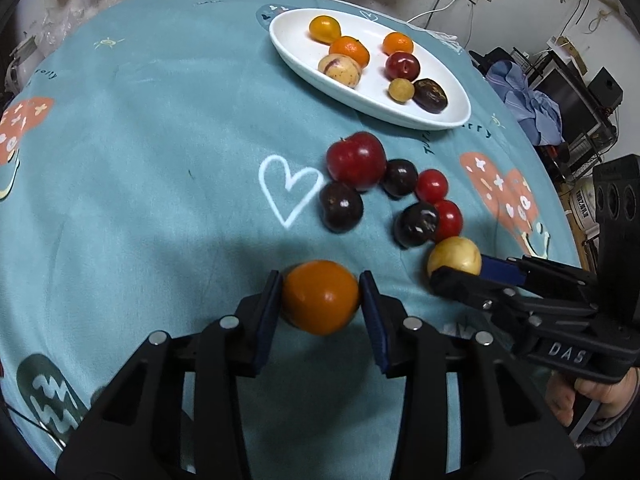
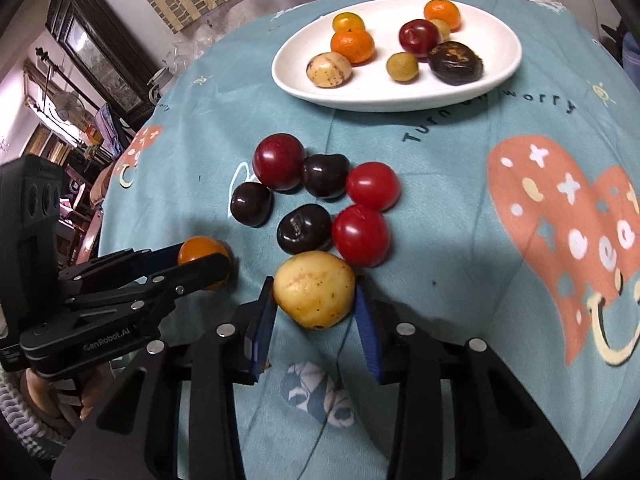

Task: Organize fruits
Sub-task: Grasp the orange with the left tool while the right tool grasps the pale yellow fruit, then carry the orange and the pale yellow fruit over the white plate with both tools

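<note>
Left wrist: tongs around orange fruit on tablecloth

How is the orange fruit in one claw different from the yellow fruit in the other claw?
The orange fruit is smooth and evenly orange; the yellow fruit is pale with brown speckles. The orange fruit sits apart from the loose pile; the yellow fruit lies right against a red tomato. Both sit on the tablecloth, each between a gripper's blue pads.

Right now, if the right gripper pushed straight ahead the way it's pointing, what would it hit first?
The yellow fruit already sits between the right gripper's pads. Beyond it, a dark cherry and a red tomato lie nearest, though depth is unclear.
</note>
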Demonstrator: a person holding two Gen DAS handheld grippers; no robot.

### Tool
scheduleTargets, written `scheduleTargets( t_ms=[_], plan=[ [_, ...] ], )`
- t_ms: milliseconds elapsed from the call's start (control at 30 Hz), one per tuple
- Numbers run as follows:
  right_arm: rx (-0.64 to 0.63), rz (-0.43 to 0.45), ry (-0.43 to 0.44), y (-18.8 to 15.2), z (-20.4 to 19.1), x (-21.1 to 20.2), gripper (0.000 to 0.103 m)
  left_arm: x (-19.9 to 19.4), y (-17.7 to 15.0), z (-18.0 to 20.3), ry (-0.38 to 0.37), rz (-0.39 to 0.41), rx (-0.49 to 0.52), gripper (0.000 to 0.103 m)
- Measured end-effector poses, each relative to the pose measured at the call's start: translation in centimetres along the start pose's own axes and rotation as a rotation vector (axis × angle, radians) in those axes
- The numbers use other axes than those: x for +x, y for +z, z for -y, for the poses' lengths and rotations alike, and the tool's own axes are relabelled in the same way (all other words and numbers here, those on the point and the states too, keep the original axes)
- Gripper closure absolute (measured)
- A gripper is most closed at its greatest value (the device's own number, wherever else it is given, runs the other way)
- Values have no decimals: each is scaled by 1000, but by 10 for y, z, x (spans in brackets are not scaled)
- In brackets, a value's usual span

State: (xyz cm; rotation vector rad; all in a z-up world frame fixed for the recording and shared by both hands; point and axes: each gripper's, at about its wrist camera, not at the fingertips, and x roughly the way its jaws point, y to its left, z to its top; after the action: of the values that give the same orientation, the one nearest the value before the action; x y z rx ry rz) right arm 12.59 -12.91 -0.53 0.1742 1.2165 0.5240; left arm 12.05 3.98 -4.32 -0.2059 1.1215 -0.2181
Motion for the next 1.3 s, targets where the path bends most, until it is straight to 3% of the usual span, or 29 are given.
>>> scheduleTargets(
  t_ms=[367, 567, 700, 933, 1300],
  plan=[
    [4, -3, -23, -45, 10, -33, 65, -28, -50, 10, 16, -25, 39, 63],
    [14, 56, -49, -48, 19, -58, 65, -32, -48, 21, -3, -21, 49, 63],
    [39, 114, -68, -40, 31, -79, 65, -34, -24, 35, -18, 19, 73, 63],
    [65, 201, -95, -5, 60, -101, 65, -34, 44, 61, -15, 110, 140, 63],
    [23, 296, -116, 112, 88, -65, 65, 0, 155, 41, 66, 184, 129, 64]
  ],
)
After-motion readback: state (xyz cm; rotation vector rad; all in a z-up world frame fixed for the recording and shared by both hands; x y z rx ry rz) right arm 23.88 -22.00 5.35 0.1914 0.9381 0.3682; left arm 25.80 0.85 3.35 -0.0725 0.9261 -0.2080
